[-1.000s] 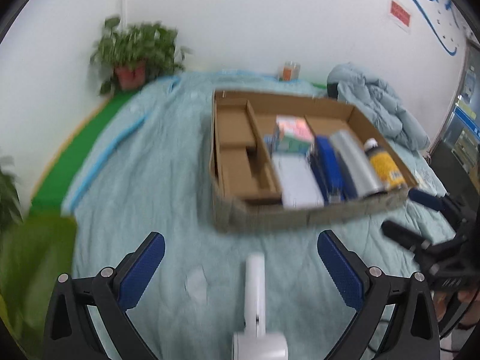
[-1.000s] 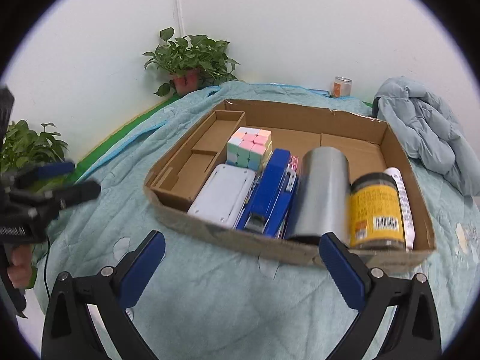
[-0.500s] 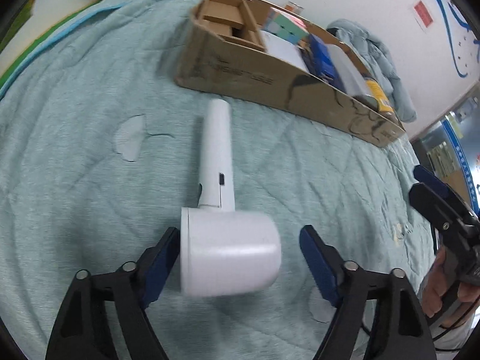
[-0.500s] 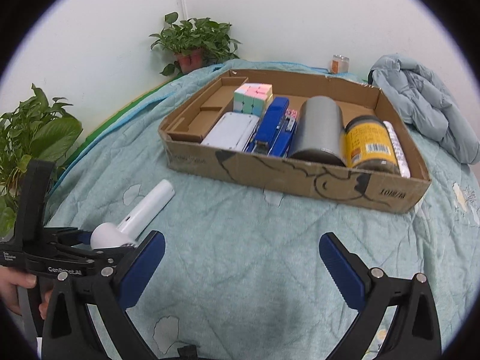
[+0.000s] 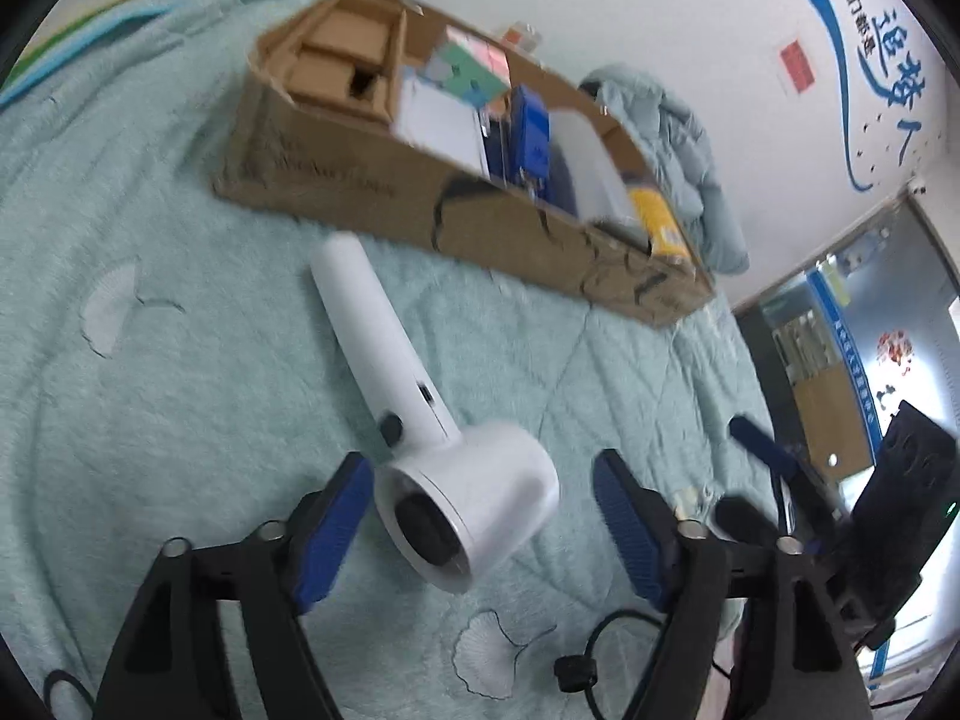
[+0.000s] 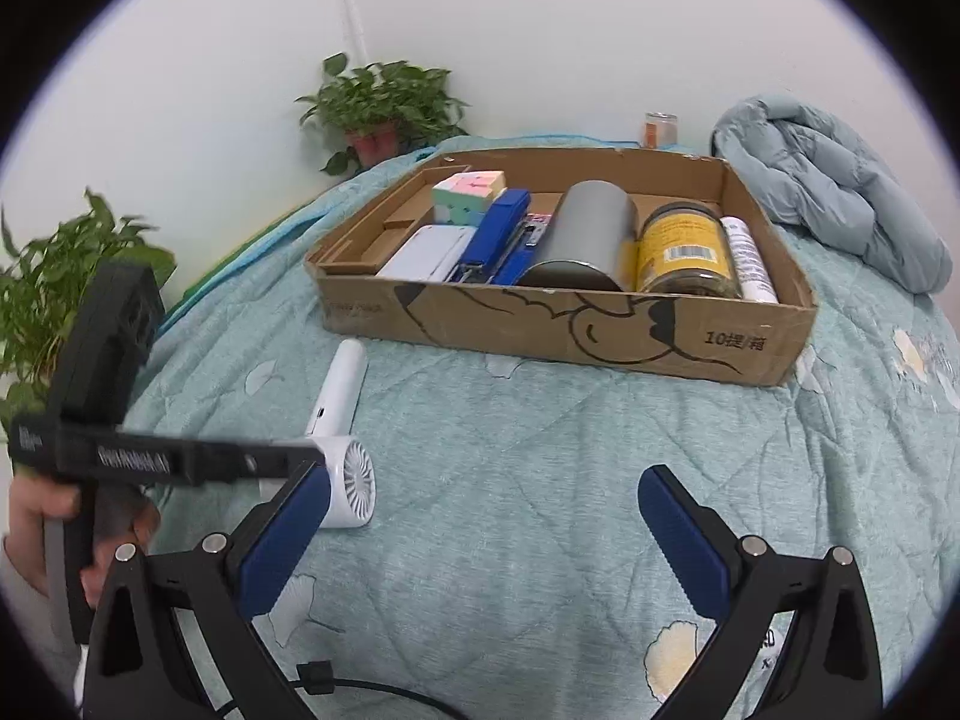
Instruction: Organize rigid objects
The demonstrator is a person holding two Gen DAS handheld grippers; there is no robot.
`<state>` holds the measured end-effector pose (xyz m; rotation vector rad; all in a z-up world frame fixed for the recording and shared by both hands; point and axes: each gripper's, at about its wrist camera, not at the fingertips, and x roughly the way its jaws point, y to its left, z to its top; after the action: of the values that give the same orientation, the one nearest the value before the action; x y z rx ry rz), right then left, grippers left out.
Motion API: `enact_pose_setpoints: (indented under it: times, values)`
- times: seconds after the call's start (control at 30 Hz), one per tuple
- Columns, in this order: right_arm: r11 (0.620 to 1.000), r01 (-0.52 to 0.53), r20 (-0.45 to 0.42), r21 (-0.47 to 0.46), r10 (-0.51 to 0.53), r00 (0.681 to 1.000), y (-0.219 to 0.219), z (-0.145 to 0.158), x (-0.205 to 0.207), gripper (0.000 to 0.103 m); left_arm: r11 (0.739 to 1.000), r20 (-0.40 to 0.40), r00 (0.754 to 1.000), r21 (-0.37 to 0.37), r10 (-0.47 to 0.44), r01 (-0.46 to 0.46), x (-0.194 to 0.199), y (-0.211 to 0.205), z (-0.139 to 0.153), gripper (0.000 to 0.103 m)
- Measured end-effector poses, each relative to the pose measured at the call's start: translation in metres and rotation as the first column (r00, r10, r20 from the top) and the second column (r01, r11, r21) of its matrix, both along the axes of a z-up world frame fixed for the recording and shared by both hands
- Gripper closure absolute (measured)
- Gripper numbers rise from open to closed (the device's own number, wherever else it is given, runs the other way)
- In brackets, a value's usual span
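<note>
Two hand-held grippers are spread wide. The left hand-held gripper (image 5: pixel 480 528) straddles the head of a white hair dryer (image 5: pixel 432 438) lying on the teal quilt (image 6: pixel 540 450), its pads not yet pressing it. The right hand-held gripper (image 6: pixel 486 534) hovers over bare quilt, holding nothing. Near the dryer's handle tip sits the cardboard box (image 6: pixel 600 330) with a stapler (image 6: pixel 498 228) and jar (image 6: pixel 684 255).
</note>
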<state>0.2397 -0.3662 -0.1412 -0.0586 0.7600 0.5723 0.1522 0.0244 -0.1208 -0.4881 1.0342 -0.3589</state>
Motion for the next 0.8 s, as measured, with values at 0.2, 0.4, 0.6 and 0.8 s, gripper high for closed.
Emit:
enact_pose_setpoints:
  times: [0.2,0.4,0.6,0.8]
  values:
    - [0.994,-0.111,-0.02,-0.017,0.11,0.994,0.051,-0.02,-0.01,0.001,0.995,-0.036,0.995,-0.042,0.088,-0.09,0.026,0.043,0.0,0.01]
    - [0.994,-0.104,-0.011,-0.035,0.104,0.995,0.09,-0.038,-0.022,0.002,0.994,-0.123,0.992,-0.105,0.012,-0.025,0.064,0.032,-0.027,0.018]
    - [0.994,-0.089,-0.033,-0.058,0.087,0.996,0.096,-0.047,-0.019,0.018,0.994,-0.139,0.99,-0.109,-0.008,-0.007,0.077,0.024,-0.039,0.033]
    - [0.991,-0.115,-0.084,-0.072,0.108,0.991,0.109,-0.058,-0.012,0.041,0.995,-0.161,0.987,-0.098,-0.025,0.009,0.081,0.014,-0.045,0.052]
